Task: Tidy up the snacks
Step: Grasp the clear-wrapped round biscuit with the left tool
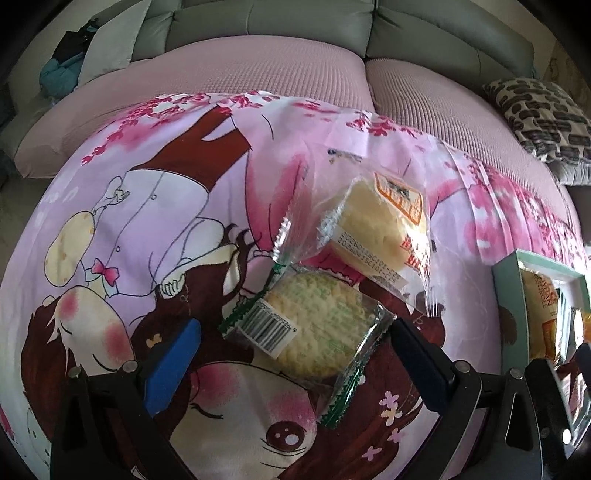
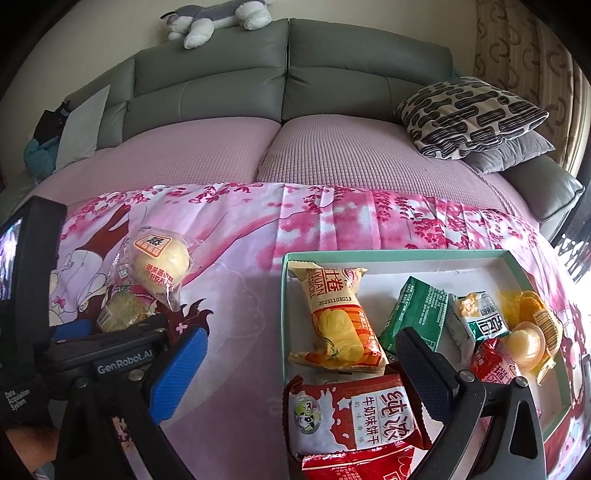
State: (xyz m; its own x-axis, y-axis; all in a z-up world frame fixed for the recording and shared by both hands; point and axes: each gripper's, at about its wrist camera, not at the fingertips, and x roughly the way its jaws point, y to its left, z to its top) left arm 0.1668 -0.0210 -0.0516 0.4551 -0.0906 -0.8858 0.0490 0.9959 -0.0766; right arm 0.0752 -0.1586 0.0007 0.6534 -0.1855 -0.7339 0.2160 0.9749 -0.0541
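Note:
A round rice cracker in a clear wrapper [image 1: 314, 325] lies on the pink cartoon cloth [image 1: 147, 229], between the spread fingers of my left gripper [image 1: 295, 365], which is open and touches nothing. Just beyond it lies a wrapped yellow bun [image 1: 376, 229]; both show at left in the right wrist view, bun [image 2: 162, 262] and cracker [image 2: 123, 312]. My right gripper [image 2: 299, 373] is open over the near left part of a teal-rimmed white tray [image 2: 406, 253]. The tray holds a yellow roll pack [image 2: 336, 317], a red milk-biscuit pack [image 2: 354, 413], a green pack [image 2: 417, 314] and several small snacks.
The cloth covers a table in front of a grey sofa [image 2: 280, 85] with pink seat covers. A patterned cushion [image 2: 469, 114] lies on the right, a plush toy [image 2: 218, 18] on the backrest. The tray's edge [image 1: 506, 295] sits at the right in the left wrist view.

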